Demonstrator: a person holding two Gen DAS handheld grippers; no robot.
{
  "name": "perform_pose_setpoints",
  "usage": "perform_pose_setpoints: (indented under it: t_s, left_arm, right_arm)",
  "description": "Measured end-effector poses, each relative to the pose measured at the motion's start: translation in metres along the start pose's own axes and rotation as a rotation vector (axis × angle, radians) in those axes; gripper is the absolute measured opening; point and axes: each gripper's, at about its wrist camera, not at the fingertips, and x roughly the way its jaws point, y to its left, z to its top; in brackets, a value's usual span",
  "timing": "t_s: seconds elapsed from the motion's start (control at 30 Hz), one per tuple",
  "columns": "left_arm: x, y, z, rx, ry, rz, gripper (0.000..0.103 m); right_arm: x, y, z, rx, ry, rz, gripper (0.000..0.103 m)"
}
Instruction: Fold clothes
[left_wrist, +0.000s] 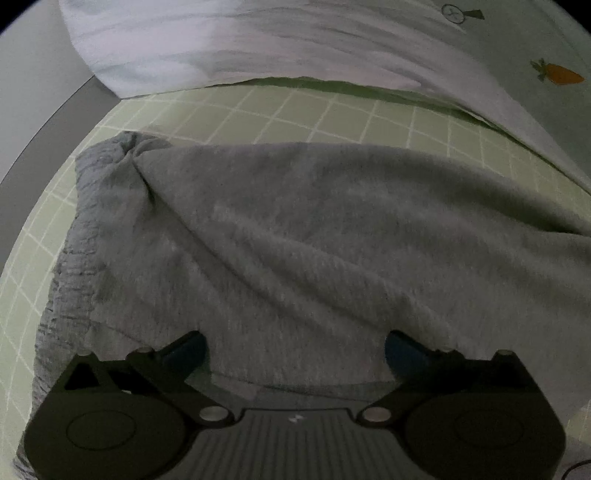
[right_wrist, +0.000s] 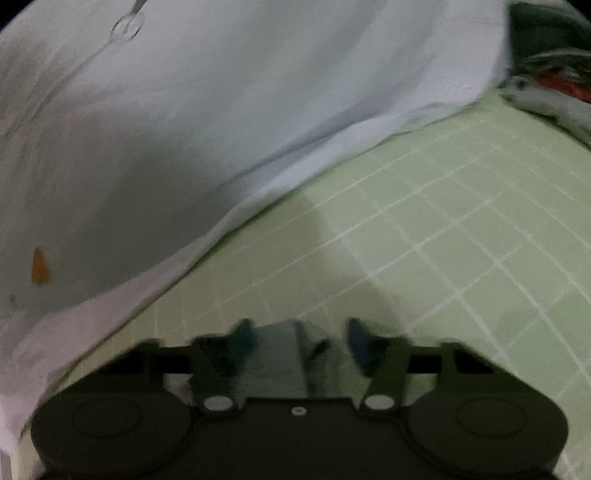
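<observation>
The grey knit garment with the ribbed band along one edge (left_wrist: 295, 236) is spread out on a pale green bedsheet with a white grid pattern (left_wrist: 295, 110), and it fills most of the left wrist view. The ribbed edge runs down the left side of that view and bunches into a little knot of wrinkles at the far left corner. There are some long diagonal creases across the middle, so it's not lying totally flat.

The left gripper (left_wrist: 295, 347) sits right over the near edge of the garment with its two black, blue-padded fingers (left_wrist: 184, 349) spread wide apart, with fabric showing between them but nothing pinched.

Behind the garment there's a white quilt printed with small orange carrots (left_wrist: 406, 55), heaped along the far side of the sheet and not touching the grey cloth.

The right wrist view is pretty blurry. The right gripper (right_wrist: 299, 338) has its fingers at a middling gap, and a folded bit of grey cloth sits between them. It's not possible to tell whether the pads are actually clamping it. Beyond it is bare green sheet, the quilt draped on the left, and a dark pile of mixed clothes with something red (right_wrist: 554, 74) in the top right corner.
</observation>
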Motion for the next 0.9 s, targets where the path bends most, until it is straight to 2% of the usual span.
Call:
perform_pose_setpoints:
  t_s: [0.07, 0.1, 0.23, 0.4, 0.47, 0.53, 0.6, 0.73, 0.8, 0.83, 0.87, 0.9]
  left_arm:
    - [0.001, -0.001, 0.001, -0.001, 0.003, -0.001, 0.103]
    - [0.001, -0.002, 0.002, -0.004, 0.004, 0.001, 0.103]
    - [-0.002, -0.004, 0.003, -0.037, 0.012, 0.014, 0.101]
    - [-0.024, -0.007, -0.005, -0.041, -0.033, -0.006, 0.101]
    - [-0.033, -0.009, -0.011, -0.034, -0.046, -0.012, 0.101]
    - [-0.041, -0.010, -0.020, -0.032, -0.051, -0.022, 0.101]
    - [-0.049, -0.012, -0.031, -0.032, -0.054, -0.034, 0.101]
    - [-0.064, -0.018, -0.057, 0.007, -0.059, -0.038, 0.101]
    - [-0.067, -0.023, -0.068, 0.033, -0.056, -0.032, 0.101]
    - [-0.069, -0.025, -0.074, 0.038, -0.054, -0.027, 0.101]
    - [-0.071, -0.027, -0.079, 0.043, -0.052, -0.022, 0.101]
    - [-0.072, -0.028, -0.084, 0.041, -0.047, -0.021, 0.101]
  right_arm:
    - [0.000, 0.007, -0.002, -0.047, 0.015, 0.010, 0.009]
    - [-0.002, 0.010, -0.003, -0.076, 0.014, 0.014, 0.006]
    - [-0.042, 0.013, 0.007, -0.125, -0.109, 0.020, 0.006]
    - [-0.145, 0.014, 0.018, -0.225, -0.376, 0.055, 0.006]
    - [-0.180, 0.008, 0.010, -0.255, -0.429, 0.080, 0.006]
    - [-0.198, -0.004, -0.009, -0.274, -0.403, 0.069, 0.006]
    - [-0.196, -0.020, -0.034, -0.284, -0.322, 0.009, 0.006]
    - [-0.171, -0.060, -0.088, -0.282, -0.043, -0.126, 0.007]
    - [-0.170, -0.073, -0.101, -0.256, 0.005, -0.146, 0.010]
    - [-0.173, -0.078, -0.100, -0.231, -0.003, -0.139, 0.018]
    - [-0.176, -0.083, -0.098, -0.207, -0.013, -0.134, 0.035]
    - [-0.178, -0.085, -0.092, -0.193, -0.038, -0.135, 0.042]
